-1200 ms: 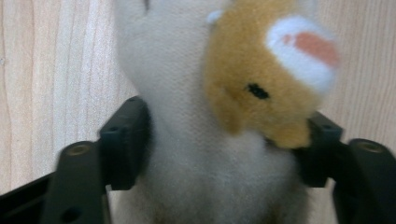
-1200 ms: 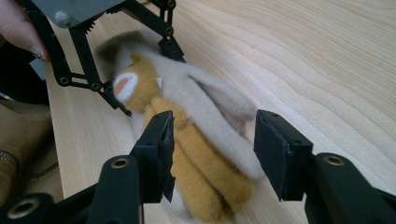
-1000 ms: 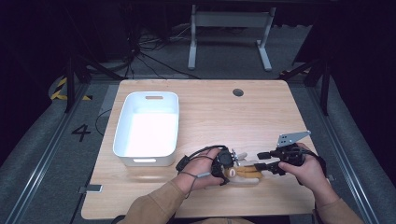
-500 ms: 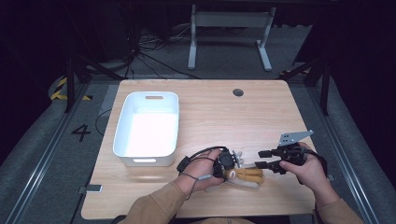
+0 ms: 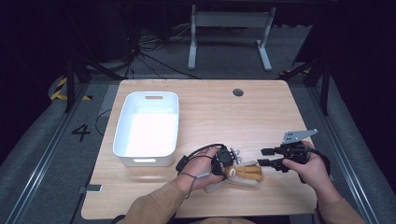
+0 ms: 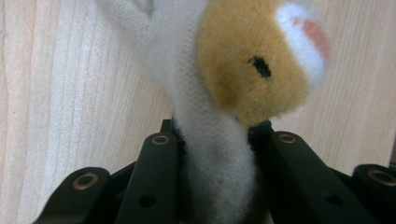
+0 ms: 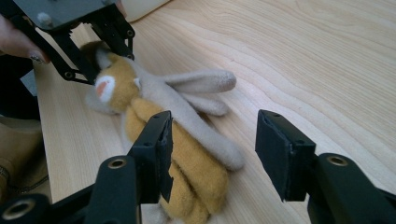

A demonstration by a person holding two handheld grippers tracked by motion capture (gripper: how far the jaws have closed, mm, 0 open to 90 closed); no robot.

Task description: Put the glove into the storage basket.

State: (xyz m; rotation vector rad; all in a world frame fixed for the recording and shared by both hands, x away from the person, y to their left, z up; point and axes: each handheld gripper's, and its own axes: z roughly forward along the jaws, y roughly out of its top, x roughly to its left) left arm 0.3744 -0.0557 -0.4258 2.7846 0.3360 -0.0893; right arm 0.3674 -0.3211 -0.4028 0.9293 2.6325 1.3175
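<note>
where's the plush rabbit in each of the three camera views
High view: plush rabbit lies near the front table edge, between both grippers.
Left gripper view: centre, white part pinched between the jaws.
Right gripper view: left of centre.
Shared landmark: its orange-and-white face.

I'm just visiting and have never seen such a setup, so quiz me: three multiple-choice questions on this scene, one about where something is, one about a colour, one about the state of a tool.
1. Where does the plush toy lie?
A. in the white bin
B. on the wooden table, in front of the person
C. on the floor

2. What colour is the bin?
A. white
B. blue
C. black

3. How does the left gripper stand?
A. wide open, away from the toy
B. shut on a white part of the toy
C. shut on the bin's rim

Answers: 1 B, the high view shows it on the table between both hands. 2 A, its walls are plainly white. 3 B, its jaws, which have just been closing, press the white plush from both sides.
</note>
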